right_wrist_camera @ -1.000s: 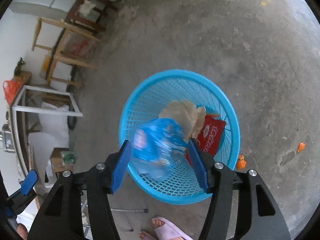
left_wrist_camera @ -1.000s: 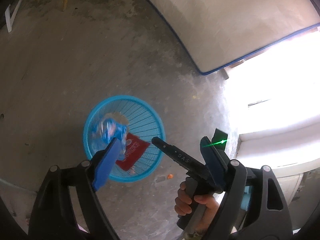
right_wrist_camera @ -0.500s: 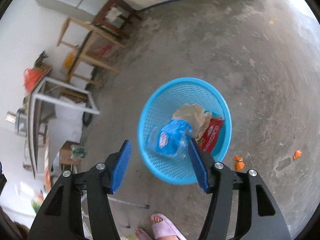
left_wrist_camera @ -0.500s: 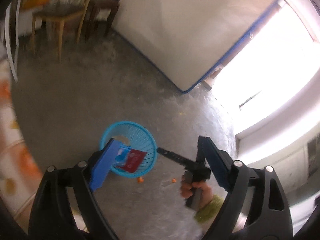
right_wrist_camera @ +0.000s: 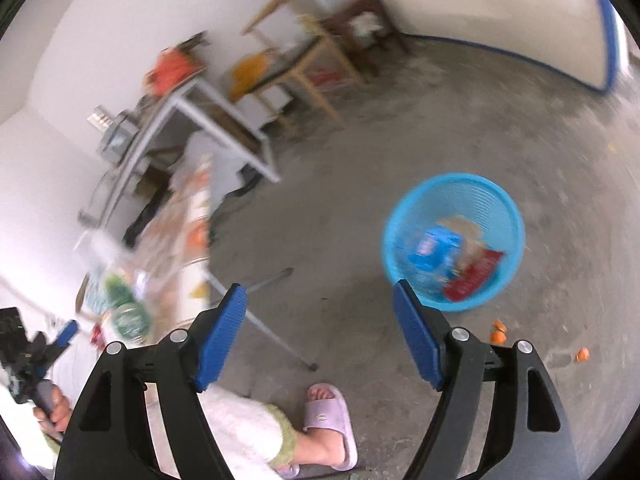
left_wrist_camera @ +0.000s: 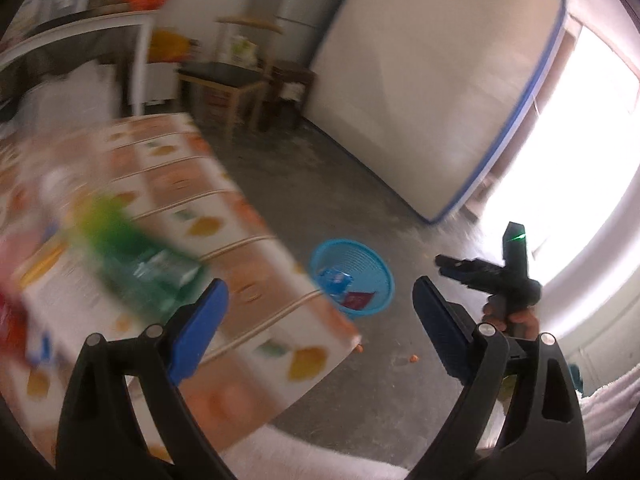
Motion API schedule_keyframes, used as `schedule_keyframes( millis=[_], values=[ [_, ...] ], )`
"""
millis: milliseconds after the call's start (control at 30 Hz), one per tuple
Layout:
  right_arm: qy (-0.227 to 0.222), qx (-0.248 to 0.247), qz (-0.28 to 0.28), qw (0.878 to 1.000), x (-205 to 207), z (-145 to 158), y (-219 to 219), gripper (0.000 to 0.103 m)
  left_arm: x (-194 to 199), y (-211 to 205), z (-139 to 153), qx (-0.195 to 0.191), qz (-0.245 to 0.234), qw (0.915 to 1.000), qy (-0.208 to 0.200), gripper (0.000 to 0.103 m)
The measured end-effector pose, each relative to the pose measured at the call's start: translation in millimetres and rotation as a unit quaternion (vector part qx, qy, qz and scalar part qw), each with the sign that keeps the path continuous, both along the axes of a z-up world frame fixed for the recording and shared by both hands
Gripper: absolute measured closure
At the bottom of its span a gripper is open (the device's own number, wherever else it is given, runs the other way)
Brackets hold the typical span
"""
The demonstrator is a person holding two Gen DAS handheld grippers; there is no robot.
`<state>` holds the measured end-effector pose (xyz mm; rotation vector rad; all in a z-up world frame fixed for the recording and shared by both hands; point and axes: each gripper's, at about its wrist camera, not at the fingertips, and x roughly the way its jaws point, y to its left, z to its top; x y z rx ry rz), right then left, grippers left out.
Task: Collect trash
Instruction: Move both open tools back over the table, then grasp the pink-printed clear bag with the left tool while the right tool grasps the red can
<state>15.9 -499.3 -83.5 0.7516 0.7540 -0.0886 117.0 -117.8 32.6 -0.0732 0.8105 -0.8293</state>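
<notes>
A blue plastic basket (left_wrist_camera: 376, 268) stands on the concrete floor and holds a blue wrapper (left_wrist_camera: 334, 279), a red packet (left_wrist_camera: 358, 300) and crumpled paper; it also shows in the right wrist view (right_wrist_camera: 480, 192). My left gripper (left_wrist_camera: 318, 332) is open and empty above the table's corner. A blurred green bottle (left_wrist_camera: 136, 264) lies on the table ahead of it. My right gripper (right_wrist_camera: 318, 340) is open and empty above the floor, left of the basket. The right gripper also shows in the left wrist view (left_wrist_camera: 472, 270).
A table with a fruit-print cloth (left_wrist_camera: 224, 216) fills the left. Orange scraps (right_wrist_camera: 498, 332) lie on the floor by the basket. A mattress (left_wrist_camera: 432, 92) leans on the far wall beside wooden chairs (left_wrist_camera: 228, 84). A slippered foot (right_wrist_camera: 328, 412) stands below my right gripper.
Both grippers have pulled up and away from the basket and swung left toward the table. The blue wrapper that was falling now lies in the basket.
</notes>
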Motion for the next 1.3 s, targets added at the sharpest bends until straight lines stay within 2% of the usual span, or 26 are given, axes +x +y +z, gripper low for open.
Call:
schedule_keyframes(
  millis=[233,367,467,600,700,767,867,900,1000,1100,1167,1300],
  values=[
    [-0.047,-0.019,0.101,0.994,51,61,82,0.029,-18,110,3,-0.037,0.097,0.9944,-0.021,0.014],
    [-0.068,-0.032,0.166,0.983,76,89,141,0.029,-27,168,5,-0.068,0.149,0.9860,-0.033,0.014],
    [-0.074,-0.038,0.212,0.974,92,103,181,0.029,-23,217,7,-0.094,0.190,0.9763,-0.043,0.014],
    [-0.073,-0.047,0.265,0.961,110,115,225,0.029,9,277,5,-0.131,0.230,0.9637,-0.034,0.013],
    [-0.069,-0.051,0.294,0.952,124,121,256,0.029,55,316,-6,-0.131,0.254,0.9582,-0.005,0.013],
    [-0.064,-0.045,0.306,0.949,134,121,268,0.029,92,330,-20,-0.131,0.235,0.9627,0.030,0.013],
    [-0.052,-0.039,0.319,0.945,148,119,287,0.029,152,332,-44,-0.101,0.205,0.9698,0.085,0.013],
    [-0.047,-0.038,0.323,0.945,153,118,294,0.029,162,332,-50,-0.094,0.199,0.9710,0.093,0.013],
    [-0.035,-0.037,0.328,0.943,166,112,307,0.029,203,321,-64,-0.078,0.138,0.9787,0.131,0.013],
    [-0.018,-0.038,0.331,0.943,173,106,314,0.029,220,303,-73,-0.041,0.099,0.9837,0.144,0.013],
    [-0.012,-0.037,0.331,0.943,178,103,316,0.029,228,288,-79,-0.001,0.076,0.9871,0.141,0.013],
    [-0.002,-0.033,0.330,0.943,182,97,318,0.029,230,270,-93,0.065,0.058,0.9863,0.139,0.013]
  ],
)
